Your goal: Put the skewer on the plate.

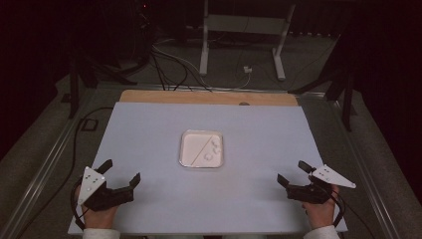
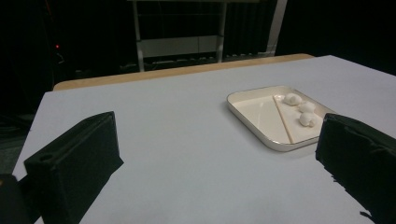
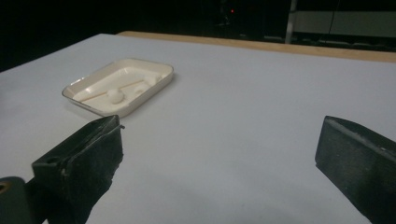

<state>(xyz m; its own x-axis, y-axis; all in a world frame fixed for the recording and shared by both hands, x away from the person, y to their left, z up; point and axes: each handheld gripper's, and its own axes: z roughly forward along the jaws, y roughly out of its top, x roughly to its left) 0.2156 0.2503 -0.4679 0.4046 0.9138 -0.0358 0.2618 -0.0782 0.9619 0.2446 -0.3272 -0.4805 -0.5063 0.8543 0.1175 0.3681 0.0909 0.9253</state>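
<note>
A white square tray lies at the middle of the pale table sheet. In it rest a thin wooden stick and three small white lumps. My left gripper rests open near the front left edge, jaws wide apart with nothing between them. At the front right my right gripper is open as well, and nothing sits between its jaws. Both point toward the tray from a distance.
A wooden strip runs along the table's far edge. Beyond it on the dark floor stand a white frame and several cables. Bare sheet surrounds the tray on all sides.
</note>
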